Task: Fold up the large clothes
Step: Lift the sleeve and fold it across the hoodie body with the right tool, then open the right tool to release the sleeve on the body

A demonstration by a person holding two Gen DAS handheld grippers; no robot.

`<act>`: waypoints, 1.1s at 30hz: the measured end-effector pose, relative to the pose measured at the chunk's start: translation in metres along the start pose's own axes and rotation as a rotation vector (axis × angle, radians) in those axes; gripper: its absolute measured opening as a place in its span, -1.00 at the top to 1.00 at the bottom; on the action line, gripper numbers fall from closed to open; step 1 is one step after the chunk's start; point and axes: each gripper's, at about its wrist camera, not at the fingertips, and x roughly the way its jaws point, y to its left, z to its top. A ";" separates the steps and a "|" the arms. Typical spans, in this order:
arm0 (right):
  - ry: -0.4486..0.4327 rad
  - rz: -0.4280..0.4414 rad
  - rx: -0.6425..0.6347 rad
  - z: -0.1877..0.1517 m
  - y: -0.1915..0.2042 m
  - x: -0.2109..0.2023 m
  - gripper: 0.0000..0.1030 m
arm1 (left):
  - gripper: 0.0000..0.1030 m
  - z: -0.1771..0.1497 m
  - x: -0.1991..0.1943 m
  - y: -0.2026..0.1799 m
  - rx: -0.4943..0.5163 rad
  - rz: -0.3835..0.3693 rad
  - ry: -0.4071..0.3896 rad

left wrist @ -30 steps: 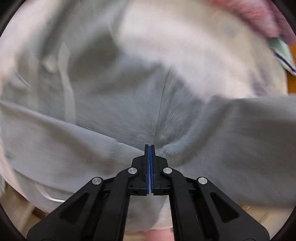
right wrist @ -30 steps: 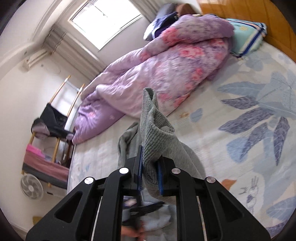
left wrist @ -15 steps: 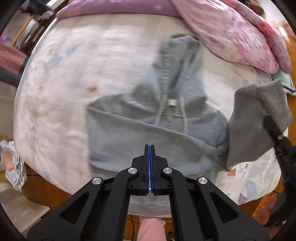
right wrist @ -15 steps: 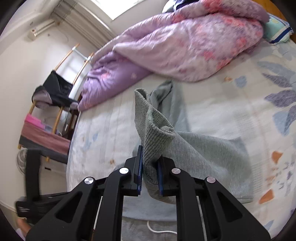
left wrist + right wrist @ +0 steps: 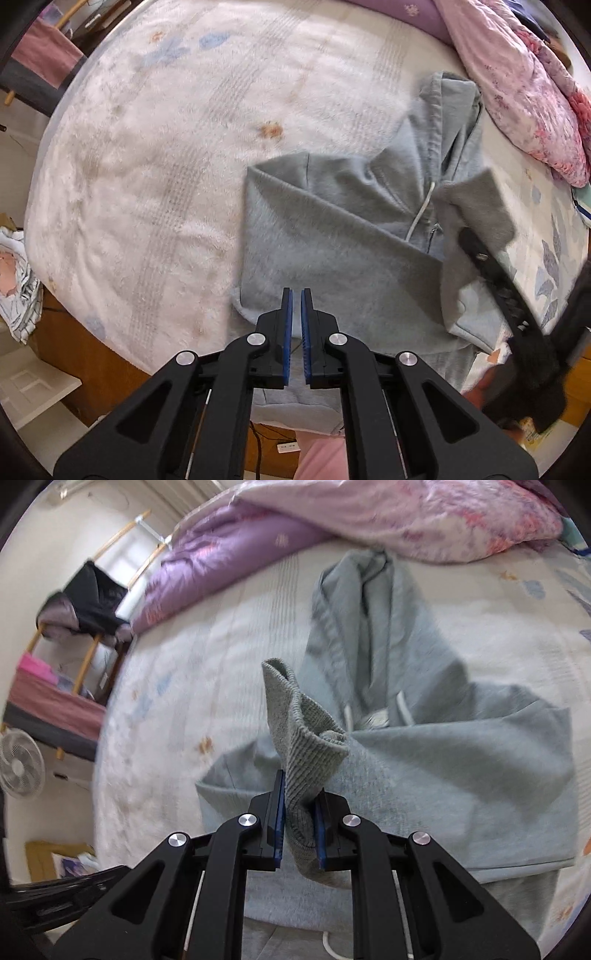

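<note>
Our left hand-held gripper point(image 5: 297, 310) has let go and lifted, its jaws parting on nothing, while the right hand-held gripper point(image 5: 299, 812) has carried the ribbed cuff point(image 5: 303, 738) it pinches inward; the grey hoodie point(image 5: 332, 236) lies on the bed point(image 5: 147, 147), so we judge one sleeve folded, the other underway

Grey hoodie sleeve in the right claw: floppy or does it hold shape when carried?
Likely floppy: the sleeve sags and folds over past the right claw. The ribbed cuff probably grips well, bunched between the pads. The hoodie body looks soft and may drag along the bed.
</note>
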 end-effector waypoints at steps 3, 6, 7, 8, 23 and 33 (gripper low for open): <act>0.045 -0.020 0.013 -0.010 0.009 0.026 0.76 | 0.90 0.001 0.013 0.007 0.000 0.008 0.013; 0.085 -0.014 0.003 -0.019 0.016 0.042 0.75 | 0.90 0.002 0.020 0.012 -0.006 0.004 0.012; 0.110 0.006 0.007 -0.024 0.017 0.047 0.74 | 0.90 0.002 0.022 0.015 -0.015 -0.008 0.013; 0.139 0.028 0.015 -0.028 0.018 0.052 0.72 | 0.90 0.002 0.024 0.017 -0.020 -0.010 0.016; 0.224 0.046 0.300 -0.042 -0.111 -0.026 -0.26 | -0.18 0.001 0.065 0.016 -0.179 -0.249 0.066; 0.171 -0.028 0.790 -0.089 -0.279 -0.057 0.39 | 0.61 -0.005 0.175 0.002 -0.486 -0.282 0.201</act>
